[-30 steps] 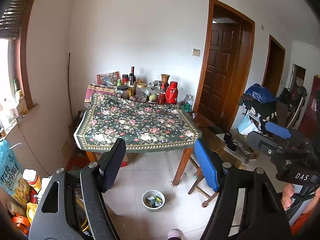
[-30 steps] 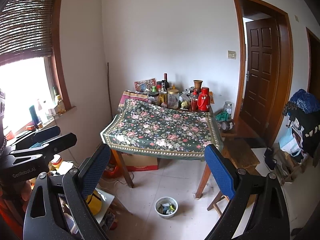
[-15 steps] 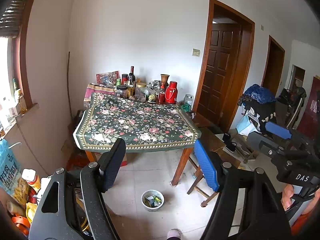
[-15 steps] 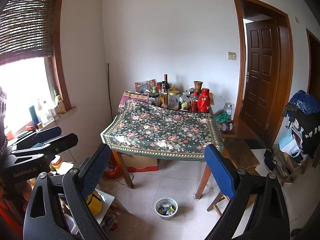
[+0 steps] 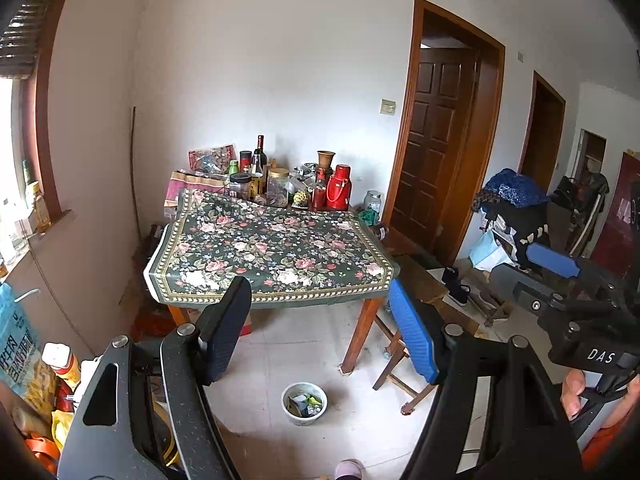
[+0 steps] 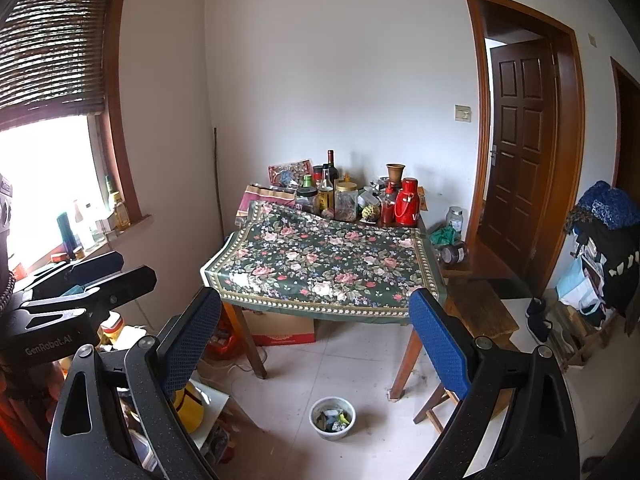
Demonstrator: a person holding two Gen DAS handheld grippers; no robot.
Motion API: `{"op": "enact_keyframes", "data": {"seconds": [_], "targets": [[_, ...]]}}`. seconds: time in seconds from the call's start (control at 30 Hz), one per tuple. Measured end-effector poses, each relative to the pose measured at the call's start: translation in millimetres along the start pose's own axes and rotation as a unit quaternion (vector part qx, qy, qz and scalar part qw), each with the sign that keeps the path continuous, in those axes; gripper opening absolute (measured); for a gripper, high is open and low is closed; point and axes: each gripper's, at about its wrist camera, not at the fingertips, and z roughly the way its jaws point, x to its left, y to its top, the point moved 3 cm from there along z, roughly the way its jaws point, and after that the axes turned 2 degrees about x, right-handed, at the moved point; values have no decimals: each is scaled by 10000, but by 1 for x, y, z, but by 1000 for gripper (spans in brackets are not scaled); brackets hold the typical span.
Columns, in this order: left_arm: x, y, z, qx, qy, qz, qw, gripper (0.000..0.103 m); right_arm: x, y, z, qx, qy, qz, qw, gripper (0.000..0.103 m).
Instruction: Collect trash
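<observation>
— Anything different from a second ago?

— Hardly. In the left wrist view, the small white bowl of scraps on the floor tiles sits a hair further left in the frame than it did, and so does the near left corner of the wooden table under the dark green floral cloth.

— So the things themselves moved?

— No, they drift together; it looks like a faint wobble of the view. In the right wrist view I can make out no change at all.
</observation>
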Motion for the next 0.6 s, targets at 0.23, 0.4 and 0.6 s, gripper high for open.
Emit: {"op": "enact_keyframes", "data": {"seconds": [0.23, 0.4, 0.6], "targets": [[1, 2, 2, 34, -41, -23, 10000, 70, 0, 1, 2, 15, -14, 1, 10000, 94], [-2, 4, 4, 37, -21, 19, 10000, 70, -2, 3, 7, 36, -14, 26, 10000, 94], [-9, 8, 13, 68, 29, 29, 10000, 70, -5, 4, 16, 74, 10, 44, 10000, 94]]}}
